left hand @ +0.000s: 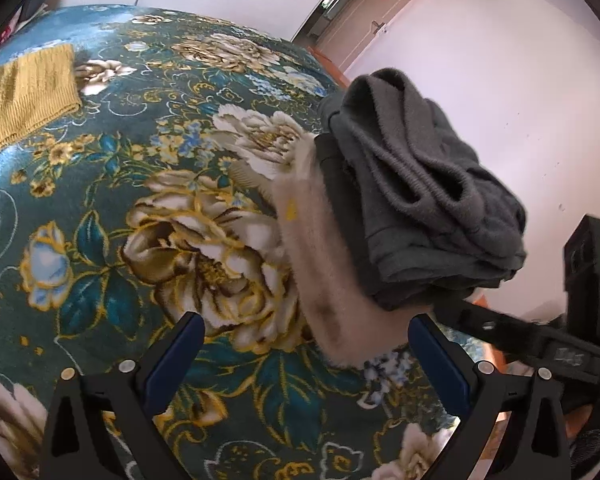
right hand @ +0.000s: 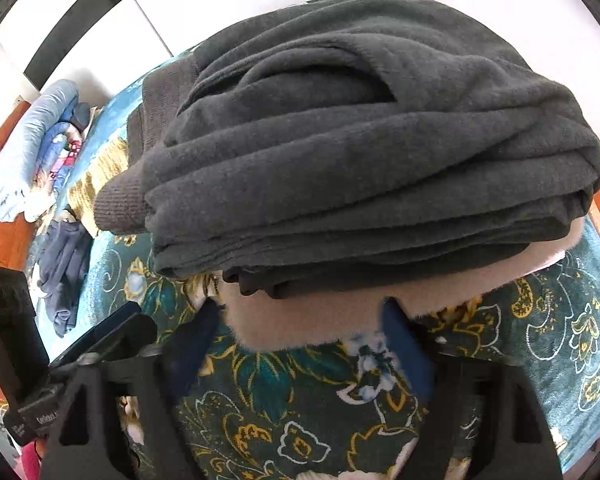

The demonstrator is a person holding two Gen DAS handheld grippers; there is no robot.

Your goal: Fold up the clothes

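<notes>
white walls [left hand: 480,80], a pale door [left hand: 374,4], bed under a floral blanket [left hand: 112,184]

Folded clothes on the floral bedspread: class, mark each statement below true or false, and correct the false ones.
1. The dark grey garment lies on top of a cream fuzzy garment. True.
2. The left gripper is clamped on the grey garment. False: its jaws are open, gripping nothing.
3. A mustard knitted garment lies apart on the bedspread. True.
4. The bedspread is plain white. False: it is teal with flowers.
5. The right gripper is open. True.
</notes>
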